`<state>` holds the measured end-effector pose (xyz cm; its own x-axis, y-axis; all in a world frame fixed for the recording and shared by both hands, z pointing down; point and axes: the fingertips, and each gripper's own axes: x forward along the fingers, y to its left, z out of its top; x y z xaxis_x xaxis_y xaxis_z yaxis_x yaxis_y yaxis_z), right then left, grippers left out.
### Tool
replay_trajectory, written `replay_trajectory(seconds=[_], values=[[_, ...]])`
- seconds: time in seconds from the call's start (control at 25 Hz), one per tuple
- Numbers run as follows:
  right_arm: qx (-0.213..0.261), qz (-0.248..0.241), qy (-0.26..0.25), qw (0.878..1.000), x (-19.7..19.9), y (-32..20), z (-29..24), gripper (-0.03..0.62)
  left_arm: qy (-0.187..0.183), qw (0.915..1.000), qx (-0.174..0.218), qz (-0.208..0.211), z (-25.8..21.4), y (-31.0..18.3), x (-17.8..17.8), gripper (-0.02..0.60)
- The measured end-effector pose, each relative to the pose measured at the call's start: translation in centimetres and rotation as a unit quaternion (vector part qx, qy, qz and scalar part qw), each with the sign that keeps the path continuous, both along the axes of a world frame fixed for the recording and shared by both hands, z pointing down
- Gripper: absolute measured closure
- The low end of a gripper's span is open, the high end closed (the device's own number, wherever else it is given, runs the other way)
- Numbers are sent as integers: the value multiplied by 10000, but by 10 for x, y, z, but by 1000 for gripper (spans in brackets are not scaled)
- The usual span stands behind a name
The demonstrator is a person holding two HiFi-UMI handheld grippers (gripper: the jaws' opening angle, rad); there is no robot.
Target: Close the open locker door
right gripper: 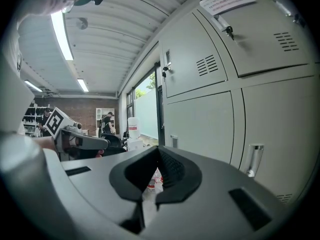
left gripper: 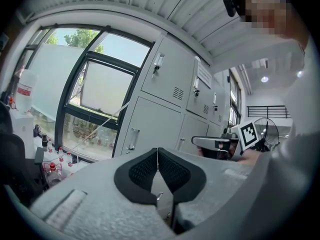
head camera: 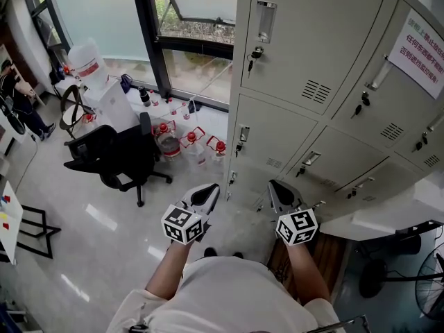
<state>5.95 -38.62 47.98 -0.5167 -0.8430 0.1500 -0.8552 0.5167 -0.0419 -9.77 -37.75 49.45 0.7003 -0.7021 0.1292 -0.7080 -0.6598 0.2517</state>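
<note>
The grey locker bank [head camera: 312, 54] fills the upper right of the head view, and every door I can see lies flush with its frame, handles and keys [head camera: 254, 54] showing. My left gripper [head camera: 208, 194] and right gripper [head camera: 277, 189] are held side by side, level, a short way in front of the lower doors and touching nothing. Both are shut with nothing between the pads. In the left gripper view the left gripper [left gripper: 158, 151] has its pads together, with the lockers [left gripper: 165, 79] ahead. The right gripper [right gripper: 159, 151] likewise faces closed doors [right gripper: 200, 119].
A black office chair [head camera: 118, 158] stands to the left. Red-capped bottles [head camera: 187, 141] and a large water jug [head camera: 87, 64] sit by the window. A fan [head camera: 430, 283] is at the lower right. A person [head camera: 17, 96] stands at the far left.
</note>
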Motion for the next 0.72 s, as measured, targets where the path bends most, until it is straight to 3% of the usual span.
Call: replay_trajectory(seconds=[0.72], values=[[-25, -96, -107, 9999, 2, -2, -1, 591, -8, 10000, -52, -68, 3, 2, 2, 566]])
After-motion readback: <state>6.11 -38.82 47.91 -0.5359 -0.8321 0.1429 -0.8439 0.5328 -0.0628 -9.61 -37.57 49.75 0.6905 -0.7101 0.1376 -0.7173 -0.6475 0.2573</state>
